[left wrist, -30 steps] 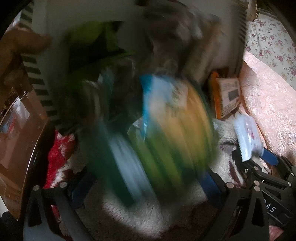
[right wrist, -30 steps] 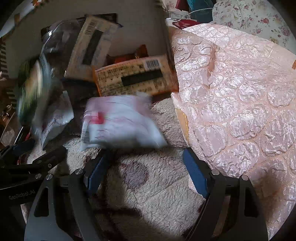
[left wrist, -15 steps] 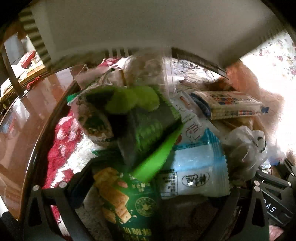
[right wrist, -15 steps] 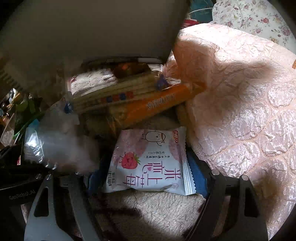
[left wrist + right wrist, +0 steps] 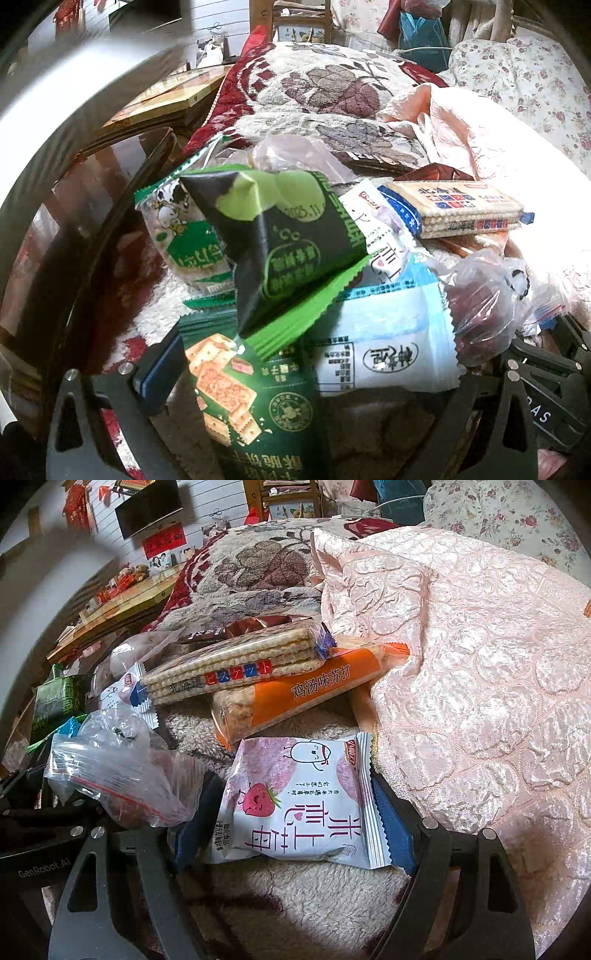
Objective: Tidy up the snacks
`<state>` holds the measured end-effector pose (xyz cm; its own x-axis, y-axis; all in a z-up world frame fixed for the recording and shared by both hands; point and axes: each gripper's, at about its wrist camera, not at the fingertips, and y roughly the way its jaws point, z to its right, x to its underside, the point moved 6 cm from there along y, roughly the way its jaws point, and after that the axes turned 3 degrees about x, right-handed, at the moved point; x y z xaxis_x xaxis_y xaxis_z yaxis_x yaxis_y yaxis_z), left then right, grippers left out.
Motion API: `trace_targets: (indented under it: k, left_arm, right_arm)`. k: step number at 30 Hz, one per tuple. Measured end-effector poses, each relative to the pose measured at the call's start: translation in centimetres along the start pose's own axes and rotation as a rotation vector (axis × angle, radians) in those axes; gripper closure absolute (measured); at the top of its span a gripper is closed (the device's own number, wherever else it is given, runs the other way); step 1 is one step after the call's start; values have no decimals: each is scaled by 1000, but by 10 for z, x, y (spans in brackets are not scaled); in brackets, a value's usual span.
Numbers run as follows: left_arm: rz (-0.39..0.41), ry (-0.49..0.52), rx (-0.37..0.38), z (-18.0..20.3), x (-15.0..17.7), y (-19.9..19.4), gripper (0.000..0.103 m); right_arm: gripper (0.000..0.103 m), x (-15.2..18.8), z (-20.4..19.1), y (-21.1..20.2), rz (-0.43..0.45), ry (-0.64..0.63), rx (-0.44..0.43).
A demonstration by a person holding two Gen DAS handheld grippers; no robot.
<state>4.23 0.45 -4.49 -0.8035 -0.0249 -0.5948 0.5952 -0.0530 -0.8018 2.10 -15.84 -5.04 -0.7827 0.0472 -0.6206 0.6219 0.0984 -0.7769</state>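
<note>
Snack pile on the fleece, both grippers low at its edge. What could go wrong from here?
1. The black-green pouch sits tilted atop the pile; nudging the cracker pack below may topple it.
2. The right gripper straddles the strawberry packet; closing hard could crush it.
3. The zip bag lies against the right gripper's left finger and may snag.

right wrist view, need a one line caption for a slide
Open right tool straddling a pink strawberry snack packet on a fleecy blanket, with biscuit packs piled behind.
</note>
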Motion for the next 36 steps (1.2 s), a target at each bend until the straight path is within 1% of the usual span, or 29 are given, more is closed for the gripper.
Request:
trace_targets:
  k: [9,11,17,19,21,27,29,30,31,33,36]
  left_arm:
    - [0,0,0,0,0,0,0]
    - [0,-2,3,2,0,5,0]
    - [0,-3,4,5,2,4,0]
    - [1,-1,1,4,4,1,0]
    - [0,-2,3,3,4,1,0]
    - [0,2,-8,9,7,2,0]
    - [-28,8,17,10,7,2,0]
    - [-51,27,39,9,9,-2,0]
    - [-60,30,43,8,10,-5,0]
    - [-79,8,40,1,16,-13,0]
    - [-109,-26,59,-11,27,-28,0]
  right_arm:
    - [22,0,2,1,-3,3,-4]
    - [22,0,2,0,-10,-1,-1]
    - [22,-2,0,-6,-61,7,20]
    - [22,-5,3,-7,-92,18,7]
    - [22,0,4,-12,-124,19,-7]
    - [22,5,4,-32,-129,-33,-6]
    - [22,6,5,-36,-134,-28,-20]
    - [22,6,5,-39,-134,-26,-25]
    - [22,5,5,-41,-131,-27,-29]
    - [22,4,4,-48,-123,-39,-37]
    - [22,5,0,-59,-106,-60,-56]
